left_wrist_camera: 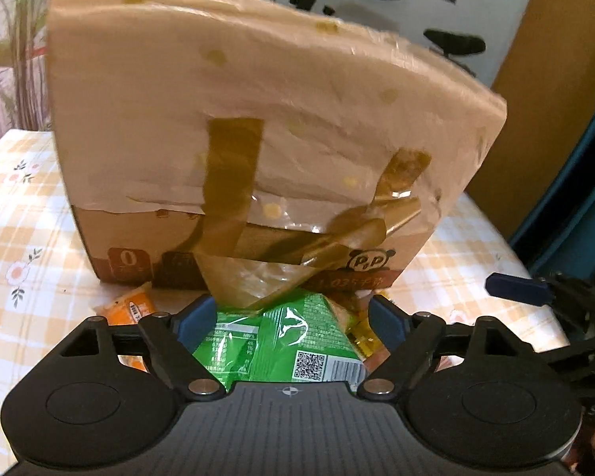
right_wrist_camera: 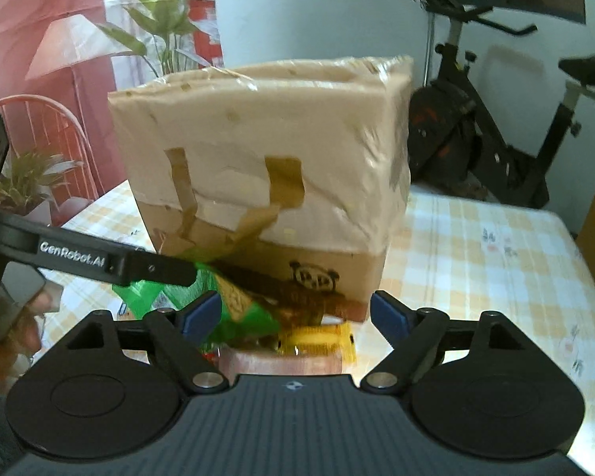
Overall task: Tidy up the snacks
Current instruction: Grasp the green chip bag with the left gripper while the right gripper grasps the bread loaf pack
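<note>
Gaping jaws, left gripper [left_wrist_camera: 293,317]: blue pads stand wide apart, nothing pressed between them; a green snack packet [left_wrist_camera: 293,341] lies under the gap, and whether either pad touches it cannot be told.
Right gripper [right_wrist_camera: 295,317]: fingers equally wide, gripping nothing; a yellow packet [right_wrist_camera: 321,339] and a pinkish round thing [right_wrist_camera: 281,363] lie below the gap (too blurred to name).
Snacks: heaped on the table [left_wrist_camera: 27,214] against the foot of the cardboard box [left_wrist_camera: 258,119], toward the near edge; an orange packet [left_wrist_camera: 129,305] sits at the box's lower left corner in the left view.
Writing: the green packet carries a QR code and a barcode with small print too fine to read; the box bears a panda logo [left_wrist_camera: 367,261], a large "0" at its lower left, and figures like "1.035" along the bottom edge; the other gripper's arm in the right view reads "GenRobot.AI" [right_wrist_camera: 73,260].
Box: upright mid-table, upper part wrapped in pale paper, strips of brown tape [left_wrist_camera: 230,174] hanging loose over the front.
Table cover: orange-and-white check with small flowers.
Obstruction: the left gripper's finger crosses the green packet in the right view; loose clear tape droops onto the heap.
Surroundings: an exercise bike [right_wrist_camera: 507,127] behind the far edge, leafy plants [right_wrist_camera: 158,20] at left.
</note>
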Available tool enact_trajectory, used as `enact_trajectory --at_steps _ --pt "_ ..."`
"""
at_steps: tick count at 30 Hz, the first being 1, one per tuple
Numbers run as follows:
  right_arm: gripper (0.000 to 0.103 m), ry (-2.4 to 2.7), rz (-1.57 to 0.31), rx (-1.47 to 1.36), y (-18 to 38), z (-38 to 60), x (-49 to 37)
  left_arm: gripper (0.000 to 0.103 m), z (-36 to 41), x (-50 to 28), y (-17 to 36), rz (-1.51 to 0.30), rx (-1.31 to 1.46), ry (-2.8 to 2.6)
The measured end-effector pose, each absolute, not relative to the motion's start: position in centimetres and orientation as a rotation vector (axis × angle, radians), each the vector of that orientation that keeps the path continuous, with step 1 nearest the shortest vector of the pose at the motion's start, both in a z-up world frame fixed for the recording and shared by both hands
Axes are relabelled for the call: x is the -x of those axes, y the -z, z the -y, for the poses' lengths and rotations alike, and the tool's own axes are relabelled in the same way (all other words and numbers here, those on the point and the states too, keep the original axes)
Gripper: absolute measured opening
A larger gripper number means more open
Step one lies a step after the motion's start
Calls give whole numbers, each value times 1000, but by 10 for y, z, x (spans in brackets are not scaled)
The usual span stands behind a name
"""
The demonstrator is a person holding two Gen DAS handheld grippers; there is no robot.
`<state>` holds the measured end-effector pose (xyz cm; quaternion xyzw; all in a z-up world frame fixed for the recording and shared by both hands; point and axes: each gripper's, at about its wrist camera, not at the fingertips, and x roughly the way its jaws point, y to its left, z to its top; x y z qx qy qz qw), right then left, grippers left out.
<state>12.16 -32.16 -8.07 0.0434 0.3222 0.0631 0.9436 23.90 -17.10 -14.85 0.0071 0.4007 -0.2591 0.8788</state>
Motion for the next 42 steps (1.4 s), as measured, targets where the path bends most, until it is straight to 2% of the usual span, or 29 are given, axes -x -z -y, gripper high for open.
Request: enact_trajectory --at_steps 7,10,11,17,31,42 --pt "86 -125 -686 -118 93 326 -118 91 187 -251 176 -885 -118 500" --pt "86 -128 -700 -122 97 325 -117 90 190 -247 180 -864 -163 504" --pt "87 -129 -706 -122 100 325 -117 87 190 -246 180 -860 -163 504" --pt "88 -138 -750 -117 113 319 -113 79 172 -230 171 -825 -123 496" --pt "91 -144 -824 -37 135 299 -117 79 118 -186 135 -721 0 454" --pt "92 -90 -834 -53 149 294 -122 79 70 -172 132 -654 97 323"
